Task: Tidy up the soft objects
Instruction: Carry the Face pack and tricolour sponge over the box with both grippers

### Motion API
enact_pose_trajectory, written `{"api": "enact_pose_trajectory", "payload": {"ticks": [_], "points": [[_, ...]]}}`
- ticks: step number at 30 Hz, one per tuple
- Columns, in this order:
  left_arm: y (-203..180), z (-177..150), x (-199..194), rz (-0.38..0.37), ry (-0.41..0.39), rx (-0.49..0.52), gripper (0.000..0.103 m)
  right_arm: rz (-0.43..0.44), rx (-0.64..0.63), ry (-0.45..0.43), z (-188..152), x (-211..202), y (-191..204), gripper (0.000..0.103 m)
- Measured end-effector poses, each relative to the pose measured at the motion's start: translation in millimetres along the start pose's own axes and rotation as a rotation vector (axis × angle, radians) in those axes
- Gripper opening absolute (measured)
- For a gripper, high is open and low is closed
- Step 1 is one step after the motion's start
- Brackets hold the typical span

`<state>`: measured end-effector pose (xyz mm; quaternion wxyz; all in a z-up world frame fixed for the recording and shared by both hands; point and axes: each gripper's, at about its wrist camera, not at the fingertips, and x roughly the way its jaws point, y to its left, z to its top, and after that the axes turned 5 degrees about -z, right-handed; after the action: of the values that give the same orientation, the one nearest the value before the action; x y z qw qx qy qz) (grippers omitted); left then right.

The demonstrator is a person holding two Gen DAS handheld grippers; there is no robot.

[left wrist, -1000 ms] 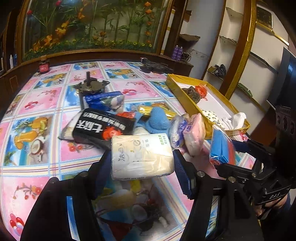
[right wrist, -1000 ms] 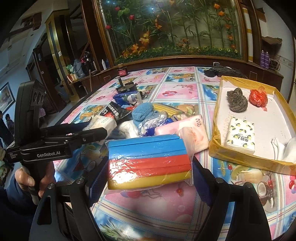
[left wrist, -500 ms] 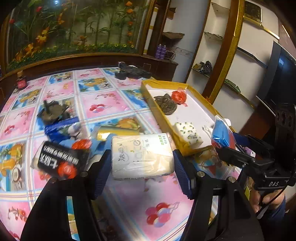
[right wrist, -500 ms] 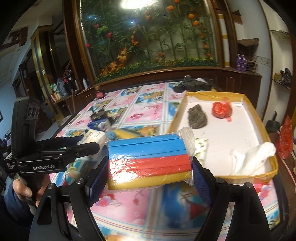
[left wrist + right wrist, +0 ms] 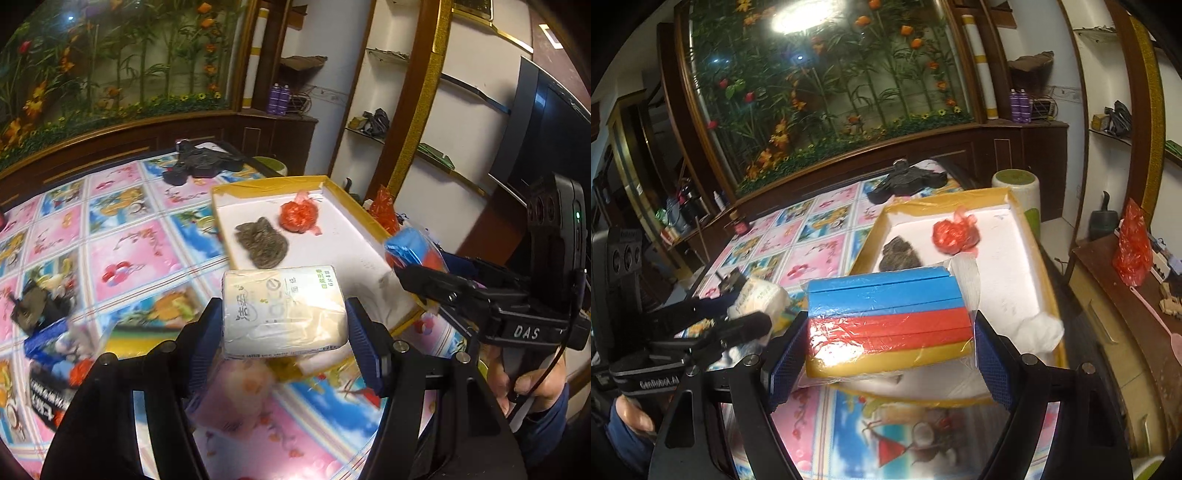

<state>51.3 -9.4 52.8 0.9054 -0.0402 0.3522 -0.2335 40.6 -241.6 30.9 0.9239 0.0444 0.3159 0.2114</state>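
Observation:
My left gripper [image 5: 284,332] is shut on a white tissue pack [image 5: 282,312], held in the air near the front corner of the yellow-rimmed white tray [image 5: 266,184]. My right gripper [image 5: 886,347] is shut on a plastic-wrapped pack of blue, red and yellow sponges [image 5: 886,319], raised over the tray's [image 5: 1039,258] near end. Inside the tray lie a dark grey scrubber [image 5: 264,243], a red plastic bundle [image 5: 299,216] and a white cloth [image 5: 1039,326]. The sponge pack [image 5: 410,245] and right gripper also show at the right of the left wrist view.
Left-behind packets lie on the flowered tablecloth at the left [image 5: 55,354]. A black object [image 5: 201,164] rests at the table's far edge. A green-topped stool [image 5: 1015,184] stands behind the tray. Shelves and a side cabinet with a red bag [image 5: 1132,247] are at the right.
Both grippers have lifted and swung right with their packs, from over the pile of packets to the tray. The pile has slid to the left of the views.

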Motion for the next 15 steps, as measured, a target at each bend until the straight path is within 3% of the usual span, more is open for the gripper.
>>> {"api": "enact_pose_trajectory", "payload": {"ticks": [7,15], "points": [[-17,29,45,-0.023,0.057,0.001,0.064,-0.033,0.065,0.006,45,15,-33,0.082],[-28,42,109,-0.022,0.152,-0.016,0.064,-0.112,0.112,0.118,98,82,-58,0.082]]}}
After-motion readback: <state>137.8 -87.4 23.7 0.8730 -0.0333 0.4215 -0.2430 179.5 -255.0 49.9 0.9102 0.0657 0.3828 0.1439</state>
